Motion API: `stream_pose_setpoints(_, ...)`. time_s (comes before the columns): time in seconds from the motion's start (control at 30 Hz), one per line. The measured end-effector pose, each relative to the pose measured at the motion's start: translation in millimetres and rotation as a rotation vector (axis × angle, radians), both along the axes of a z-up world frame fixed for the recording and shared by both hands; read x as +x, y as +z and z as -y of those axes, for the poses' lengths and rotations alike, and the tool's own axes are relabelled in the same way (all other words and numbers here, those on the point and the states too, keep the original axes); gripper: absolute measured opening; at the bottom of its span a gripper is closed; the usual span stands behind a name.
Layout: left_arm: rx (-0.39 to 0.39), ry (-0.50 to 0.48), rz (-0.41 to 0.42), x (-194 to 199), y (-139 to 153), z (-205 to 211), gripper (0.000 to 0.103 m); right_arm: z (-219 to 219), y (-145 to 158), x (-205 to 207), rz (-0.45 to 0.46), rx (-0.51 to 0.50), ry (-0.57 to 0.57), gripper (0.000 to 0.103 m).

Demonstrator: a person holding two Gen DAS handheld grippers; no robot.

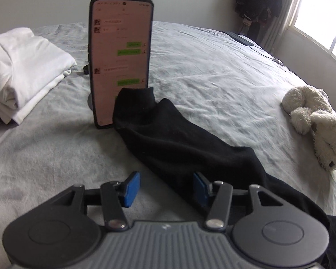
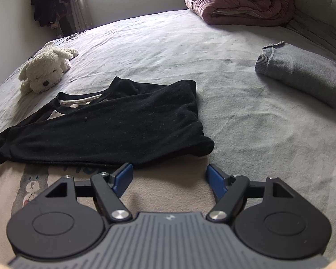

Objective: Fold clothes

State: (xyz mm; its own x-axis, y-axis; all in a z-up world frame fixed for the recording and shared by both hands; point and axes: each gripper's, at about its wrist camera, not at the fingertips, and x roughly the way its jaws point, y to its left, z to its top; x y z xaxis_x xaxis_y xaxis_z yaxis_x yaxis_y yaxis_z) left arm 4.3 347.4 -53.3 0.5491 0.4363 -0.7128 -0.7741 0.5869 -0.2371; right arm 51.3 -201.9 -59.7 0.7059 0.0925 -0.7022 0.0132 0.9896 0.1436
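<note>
A black garment lies partly folded on the grey bed sheet (image 2: 246, 123). In the left wrist view its black sleeve (image 1: 179, 143) stretches from a phone toward my left gripper (image 1: 165, 187), which is open with the sleeve's near edge between its blue pads, nothing clamped. In the right wrist view the black garment (image 2: 114, 130) lies just ahead of my right gripper (image 2: 169, 180), which is open above a beige printed cloth (image 2: 168, 192) that the garment partly covers. A white inner collar shows at its neck.
A phone (image 1: 121, 60) stands upright on a stand behind the sleeve. Folded white clothes (image 1: 22, 71) lie at the left. A white plush dog (image 2: 44, 69) lies on the sheet. A folded grey sweater (image 2: 302, 74) and a bundled pink quilt (image 2: 242, 0) are at the right.
</note>
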Motion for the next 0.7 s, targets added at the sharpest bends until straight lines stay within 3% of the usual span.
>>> stream_pose_setpoints(0.13,0.019,0.025,0.065,0.8,-8.4,-5.6,0.048,-0.6,1.4,-1.7,0.007,0.002,0.002,0.076)
stream_pose_setpoints(0.2,0.027,0.041,0.08,-0.1,-9.6,-5.9,0.034,-0.6,3.6,-2.6,0.014,0.009,0.004,0.076)
stream_pose_setpoints(0.23,0.03,0.049,0.088,-0.8,-9.9,-5.9,0.015,-0.9,4.7,-3.2,0.018,0.012,0.006,0.076)
stream_pose_setpoints(0.27,0.033,0.058,0.096,-1.5,-10.2,-6.0,0.005,-1.2,5.7,-3.7,0.022,0.014,0.009,0.076)
stream_pose_setpoints(0.43,0.069,0.085,0.163,-5.0,5.8,4.6,0.004,-2.7,9.6,-4.7,0.034,0.022,0.019,0.076)
stream_pose_setpoints(0.7,0.134,-0.012,0.405,-7.2,59.3,44.1,0.004,-4.9,15.8,-6.4,0.054,0.034,0.035,0.076)
